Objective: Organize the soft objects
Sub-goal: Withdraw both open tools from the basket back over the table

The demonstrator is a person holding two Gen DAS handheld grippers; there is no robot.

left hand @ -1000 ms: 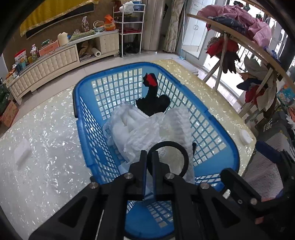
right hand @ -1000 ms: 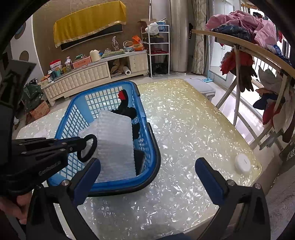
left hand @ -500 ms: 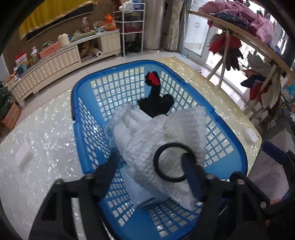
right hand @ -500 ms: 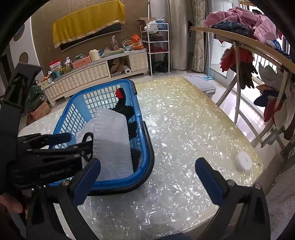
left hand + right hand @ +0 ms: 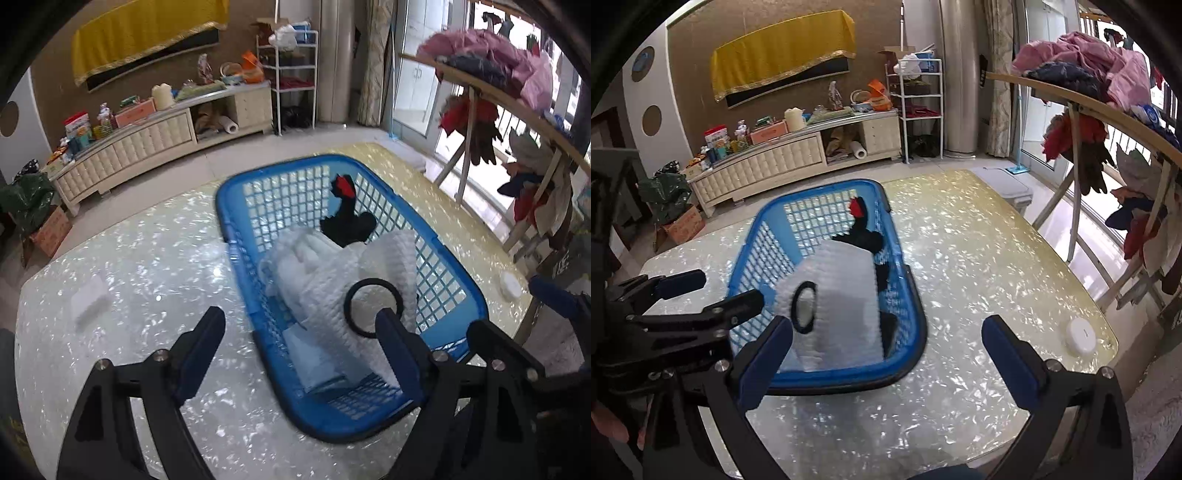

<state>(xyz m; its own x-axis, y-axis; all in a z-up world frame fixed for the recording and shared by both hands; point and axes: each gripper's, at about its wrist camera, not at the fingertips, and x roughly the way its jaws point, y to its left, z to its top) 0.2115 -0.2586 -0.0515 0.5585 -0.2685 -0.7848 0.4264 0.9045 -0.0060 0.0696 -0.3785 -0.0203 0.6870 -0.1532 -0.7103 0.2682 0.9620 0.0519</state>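
Glossy blue plastic laundry basket [image 5: 236,236] sits on a shiny pearly table [image 5: 147,266]; centre frame, waffle-textured white cloth [image 5: 369,266] looks soft beside matt black fabric [image 5: 349,225].

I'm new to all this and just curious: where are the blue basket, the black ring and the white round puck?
blue basket [image 5: 236,236], left wrist view, bare left rim.
black ring [image 5: 373,284], left wrist view, top of the hoop.
white round puck [image 5: 1080,336], right wrist view, middle of its top.

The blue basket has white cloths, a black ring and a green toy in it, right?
Not quite. The left wrist view shows the blue basket holding white cloths, a black ring and a black toy with a red patch, not green.
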